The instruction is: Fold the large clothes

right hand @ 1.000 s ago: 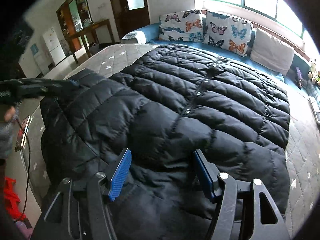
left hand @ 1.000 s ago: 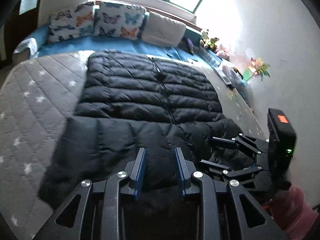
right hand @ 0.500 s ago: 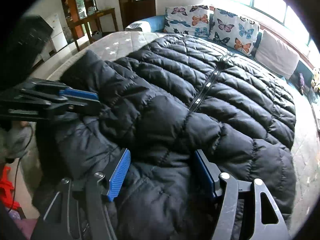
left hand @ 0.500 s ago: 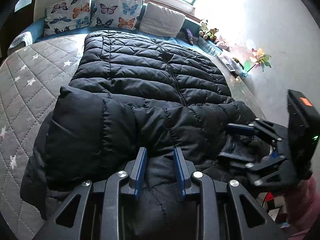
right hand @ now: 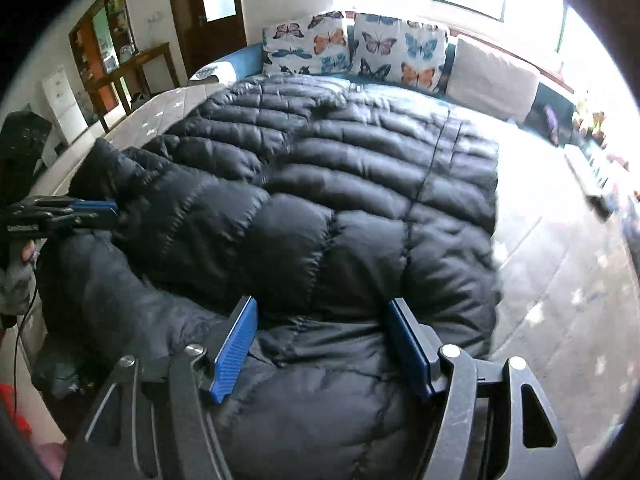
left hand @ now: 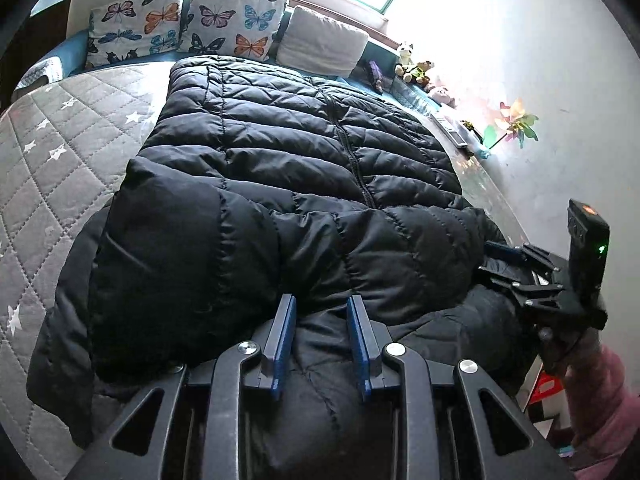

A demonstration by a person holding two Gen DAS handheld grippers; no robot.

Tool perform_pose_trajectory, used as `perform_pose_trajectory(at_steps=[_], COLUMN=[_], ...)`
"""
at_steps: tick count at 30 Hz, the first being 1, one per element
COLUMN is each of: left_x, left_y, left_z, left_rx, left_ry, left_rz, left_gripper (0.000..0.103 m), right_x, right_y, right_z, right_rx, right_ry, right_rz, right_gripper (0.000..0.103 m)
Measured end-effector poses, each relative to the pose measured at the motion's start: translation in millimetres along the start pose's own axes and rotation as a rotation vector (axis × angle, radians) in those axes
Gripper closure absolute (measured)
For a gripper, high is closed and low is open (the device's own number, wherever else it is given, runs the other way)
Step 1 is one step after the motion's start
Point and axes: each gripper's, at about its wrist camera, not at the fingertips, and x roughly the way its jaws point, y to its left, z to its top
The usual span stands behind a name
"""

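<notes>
On my far left the bed shows its grey quilted cover, stitched in diamonds and dotted with small white stars. Across the middle of it lies the black puffer coat, glossy and slick, its padding sewn into plump horizontal tubes with a zip line running down the centre toward the pillows. The near end of the coat is doubled back over the rest, forming a fat, rounded roll with broader, softer panels.

My left gripper sits at the near edge of that roll. Its blue ribbed pads stand narrowly apart with a bulge of the black fabric between them; I cannot tell whether the pads actually press on it or just straddle it.

At the head of the bed lean two butterfly-print cushions and a plain beige pillow, square and slightly slumped. Small plush toys line the ledge to the right, and a paper pinwheel stands against the pale wall.

My right gripper rests on the right-hand end of the roll, held by my hand in a pink fuzzy sleeve. Its jaws are spread wide and loose, the ridged blue pads standing on either side of a puffy mound of coat without pinching it.
</notes>
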Motion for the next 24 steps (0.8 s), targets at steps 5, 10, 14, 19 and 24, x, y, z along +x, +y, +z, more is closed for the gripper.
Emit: perform_pose_trajectory(at_steps=[5,10,14,19,24], left_x=[3,0,-5,-17,-30], left_y=[-3,-7,-21,-33,-37], left_z=[-1,-3,-1,1,2], left_rx=[0.005,0.007,0.05,0.095,0.104], left_ry=[-0.005,-0.02,-0.023,-0.035,-0.052], left_rz=[0.02,0.038,0.097,0.139,0.146], left_gripper=[0.073,0.073,0.073,0.073,0.073], right_x=[1,-7,-25,-39,-22], right_y=[4,4,4,12,18], right_z=[0,4,9,9,5], right_rx=[-0.019,-0.043,-0.037,-0.068,-0.075], right_ry=[0.005,0.003,-0.013,-0.047,-0.006], right_rz=[-0.008,-0.021,-0.006,0.003,0.011], right_gripper=[0.029,0.03,0.03,0.03,0.03])
